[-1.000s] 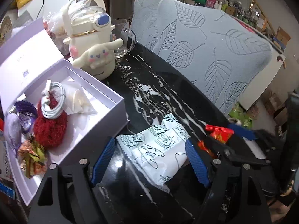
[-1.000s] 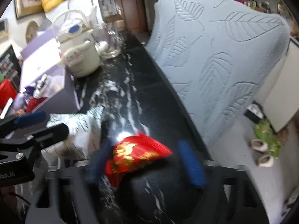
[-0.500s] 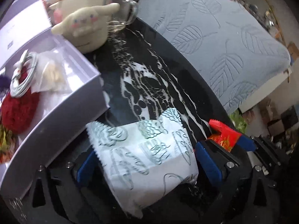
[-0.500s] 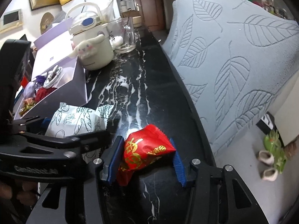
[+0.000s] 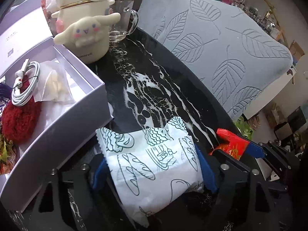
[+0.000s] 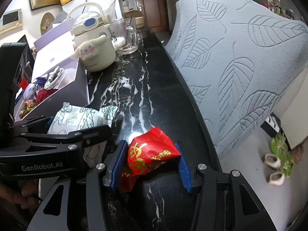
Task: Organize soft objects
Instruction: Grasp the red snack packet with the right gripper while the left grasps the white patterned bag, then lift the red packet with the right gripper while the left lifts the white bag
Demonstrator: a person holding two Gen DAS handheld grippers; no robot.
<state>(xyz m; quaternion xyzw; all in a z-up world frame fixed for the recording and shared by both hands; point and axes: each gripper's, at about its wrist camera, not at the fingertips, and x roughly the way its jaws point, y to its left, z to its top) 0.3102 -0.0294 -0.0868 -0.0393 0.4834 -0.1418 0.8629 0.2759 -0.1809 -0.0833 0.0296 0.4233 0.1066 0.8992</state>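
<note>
The left gripper (image 5: pixel 154 171) tilts steeply down toward the black marble tabletop (image 5: pixel 150 88). Its jaws have just been closing, and the blue pads (image 5: pixel 205 170) now press both sides of the white printed packet (image 5: pixel 154 159) — it bulges between them. The packet's long axis runs away from the gripper along the fingers, its crimped top edge pointing forward and slightly left; whether its underside rests on the tabletop I cannot tell.

The right gripper (image 6: pixel 151 163), just to the right of the left one, is also pitched down, and its pads are clamped on the red packet (image 6: pixel 148 154). That packet lies slanted across the gap, its long axis running from near-left to far-right, with the serrated far corner pointing up and ahead.

Just left of the left gripper sits the open lilac box (image 5: pixel 57 127), holding a red fuzzy ball (image 5: pixel 19 119), a coiled white cable (image 5: pixel 25 88) and a clear bag (image 5: pixel 52 84). Ahead stand a cream kettle (image 5: pixel 86 30) with a plush-like figure on its front and a glass mug (image 5: pixel 121 25). To the right — a grey-blue leaf-pattern cushion (image 5: pixel 221 53) alongside the table's edge.
</note>
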